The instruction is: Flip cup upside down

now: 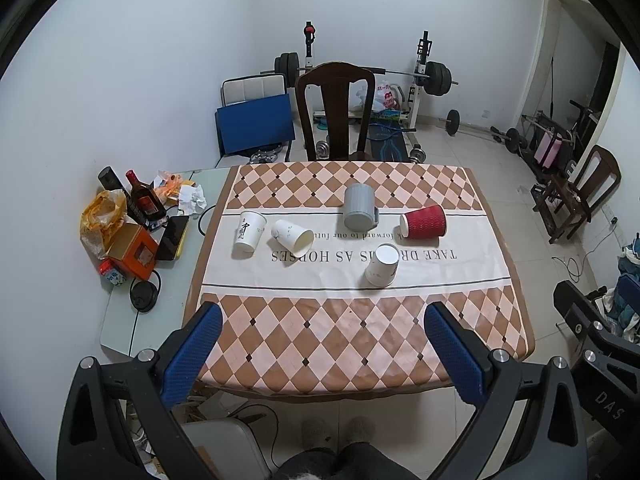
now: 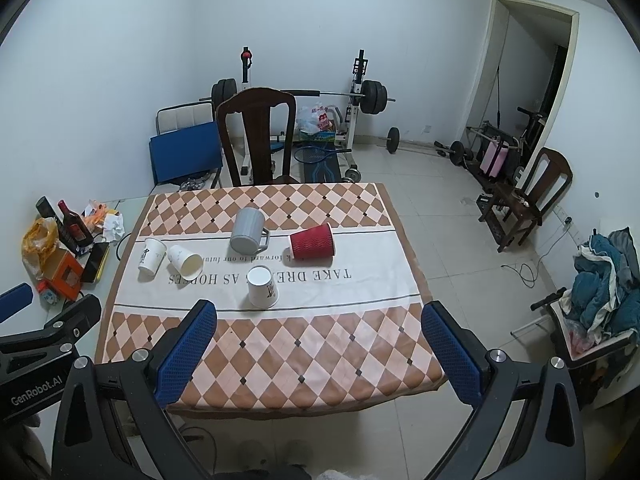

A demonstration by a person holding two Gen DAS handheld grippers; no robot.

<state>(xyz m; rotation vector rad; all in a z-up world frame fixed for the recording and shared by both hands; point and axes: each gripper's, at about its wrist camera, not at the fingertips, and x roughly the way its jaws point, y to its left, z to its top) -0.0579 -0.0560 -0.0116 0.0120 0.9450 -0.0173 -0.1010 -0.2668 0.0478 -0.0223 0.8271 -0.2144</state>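
My wide-open, empty right gripper sits nearer the red ribbed paper cup, lying sideways ahead, axis crosswise (left gripper likewise open, empty).

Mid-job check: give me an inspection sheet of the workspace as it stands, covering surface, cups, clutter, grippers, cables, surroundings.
Surface: table with checkered tablecloth, printed white band across the middle.
Job's things: grey mug and near white cup appear upside down; red cup and middle white cup lie on their sides; far-left white cup appears to stand upright.
Clutter: bottle, orange box, crumpled paper on the side table, off the cloth.
Grippers: left hand-held gripper and right hand-held gripper both open, empty, hovering at the near table edge.
Cables: black cable on the side table.
Surroundings: wooden chair behind the table, barbell rack at the wall.
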